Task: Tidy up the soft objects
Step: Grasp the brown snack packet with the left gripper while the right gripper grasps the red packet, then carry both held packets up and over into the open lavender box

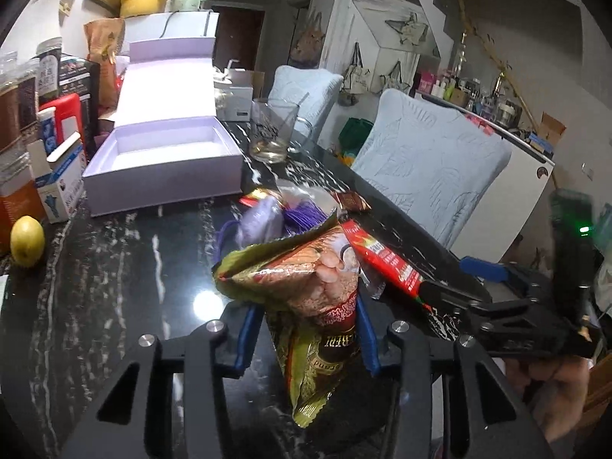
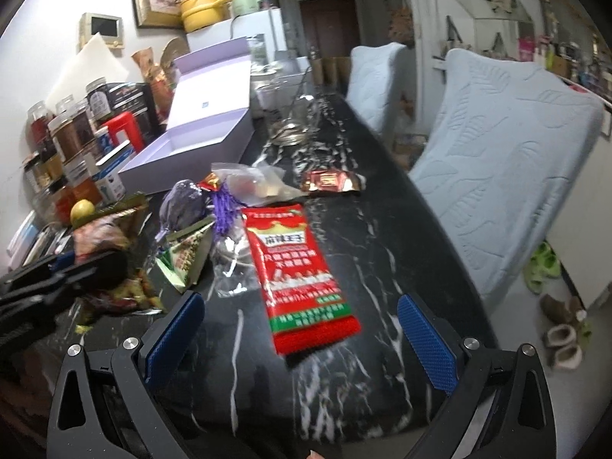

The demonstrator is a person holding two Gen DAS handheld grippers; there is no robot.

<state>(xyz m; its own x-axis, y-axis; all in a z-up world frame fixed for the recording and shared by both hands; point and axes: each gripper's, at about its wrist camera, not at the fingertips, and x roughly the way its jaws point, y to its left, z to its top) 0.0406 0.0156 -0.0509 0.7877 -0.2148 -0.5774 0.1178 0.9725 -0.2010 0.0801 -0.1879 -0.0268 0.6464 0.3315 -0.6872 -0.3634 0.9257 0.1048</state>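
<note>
- The left hand-held gripper [image 1: 306, 338] is clamping a green-and-brown snack bag [image 1: 306, 287] between its blue pads, and the bag is sticking up crumpled above the black marble table [image 1: 114, 267].
- The right hand-held gripper [image 2: 300, 336] is hanging wide open, holding nothing, with its blue fingers [image 2: 426, 340] either side of the near end of a red packet [image 2: 298, 267] that is lying flat on the table.
- Beyond the red packet a small heap is sitting: a purple pouch [image 2: 185, 202] with a purple tassel [image 2: 225, 210], a clear plastic bag [image 2: 256, 185] and a green triangular packet [image 2: 187, 256] (all touching or overlapping).
- A dark red sweet wrapper [image 2: 331, 181] is lying a little apart from the heap, nearer the table's far edge.
- An open lilac box [image 1: 164, 157] is standing on the table behind the heap, with its lid tipped back.
- A glass mug [image 1: 273, 132] is standing just beside the box, with a little liquid in the bottom.
- A lemon [image 1: 26, 241] is resting at the left of the table, next to jars and cartons against the wall.
- Two chairs with pale blue covers [image 2: 497, 176] are lining the table's far side.
</note>
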